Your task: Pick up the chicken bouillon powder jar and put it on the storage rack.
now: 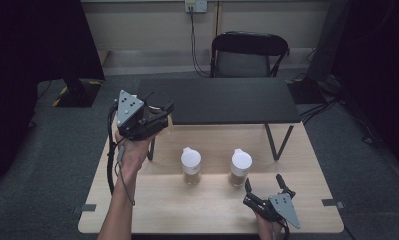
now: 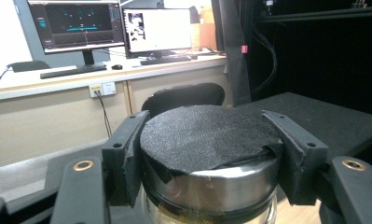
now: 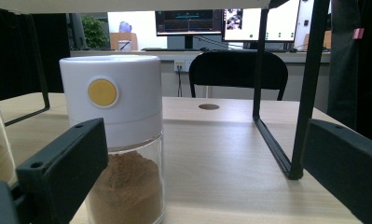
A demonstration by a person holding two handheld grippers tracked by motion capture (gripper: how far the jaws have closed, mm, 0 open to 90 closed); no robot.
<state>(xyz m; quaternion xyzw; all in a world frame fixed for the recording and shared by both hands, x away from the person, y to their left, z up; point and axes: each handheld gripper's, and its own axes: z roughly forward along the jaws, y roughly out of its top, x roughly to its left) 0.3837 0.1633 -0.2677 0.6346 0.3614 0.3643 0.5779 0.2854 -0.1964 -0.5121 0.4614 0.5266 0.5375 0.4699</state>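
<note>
Wooden table (image 1: 307, 150) under a black shelf (image 1: 222, 100) carries two white-capped spice jars (image 1: 191, 166), (image 1: 240, 168). Your left gripper (image 1: 159, 114) clamps a third jar (image 2: 211, 163) aloft by its steel base, inverted; a slack squeeze drops it. Your right gripper (image 1: 267, 192) stands agape just beside the right jar and could topple it

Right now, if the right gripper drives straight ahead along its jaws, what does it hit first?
Most likely the white-capped jar of brown powder. It stands just ahead of the open right gripper, close to one jaw rather than centred, so it could clip the jar. Missing it, bare table, then the black shelf leg. Depth uncertain.
</note>
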